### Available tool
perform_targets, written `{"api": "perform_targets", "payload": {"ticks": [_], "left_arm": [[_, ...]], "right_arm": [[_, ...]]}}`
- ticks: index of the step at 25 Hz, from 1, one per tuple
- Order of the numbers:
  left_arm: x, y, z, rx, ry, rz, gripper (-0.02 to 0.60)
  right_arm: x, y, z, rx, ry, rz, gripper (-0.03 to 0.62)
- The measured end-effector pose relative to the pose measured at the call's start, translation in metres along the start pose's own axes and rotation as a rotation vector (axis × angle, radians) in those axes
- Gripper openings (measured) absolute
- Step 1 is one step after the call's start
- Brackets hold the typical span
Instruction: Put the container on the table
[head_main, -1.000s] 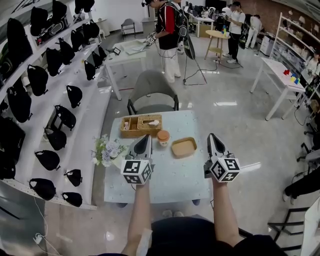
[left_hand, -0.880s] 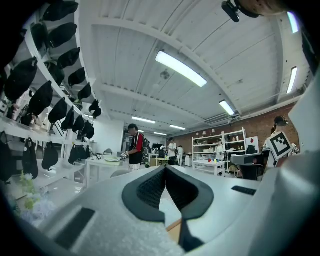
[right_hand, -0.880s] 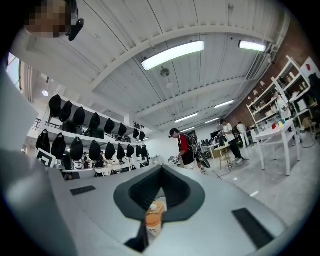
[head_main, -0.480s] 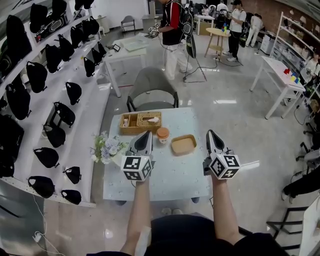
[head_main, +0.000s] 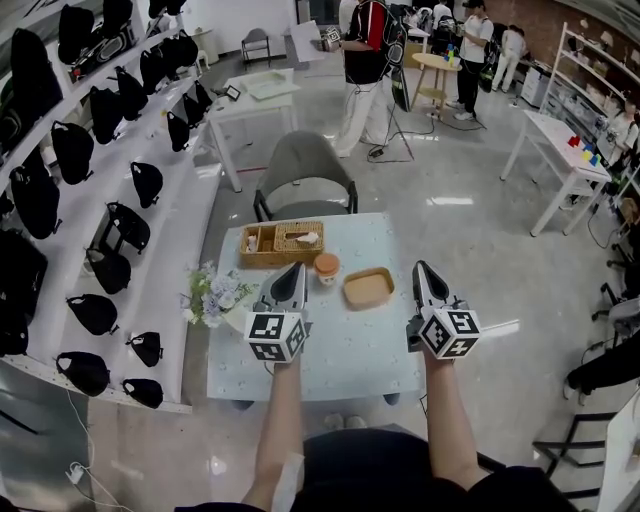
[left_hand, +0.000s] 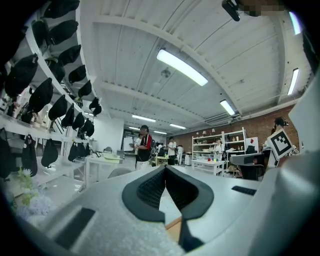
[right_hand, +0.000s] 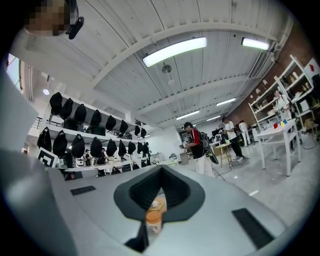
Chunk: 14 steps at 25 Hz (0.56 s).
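My left gripper (head_main: 294, 271) and my right gripper (head_main: 422, 270) are both clenched on nothing, over the surface (head_main: 330, 355) near the cup (head_main: 326, 268).

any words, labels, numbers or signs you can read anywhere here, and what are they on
No text can be read in any view.
Cubes on the left gripper and right gripper: black-and-white square markers, patterns only, no letters or digits.
Orange-lidded cup: any label is too blurred to read.
Tan container: no print shows.
Shelves by the brick wall: the items on them are too small to read.
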<state>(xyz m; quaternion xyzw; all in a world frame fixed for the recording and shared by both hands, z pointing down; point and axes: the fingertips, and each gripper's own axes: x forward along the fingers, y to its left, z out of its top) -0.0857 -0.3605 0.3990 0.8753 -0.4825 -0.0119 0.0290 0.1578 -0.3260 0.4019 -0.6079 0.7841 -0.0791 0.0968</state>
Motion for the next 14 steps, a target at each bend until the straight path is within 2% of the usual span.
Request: {"api": "perform_targets", "payload": {"ticks": [14], "left_arm": [[0.0047, -0.0046, -0.0032, -0.003, 0.003, -0.007, 0.009]], "right_arm": [[-0.0025, -0.0072, -0.0034, 0.01, 0.002, -0.017, -0.002]]}}
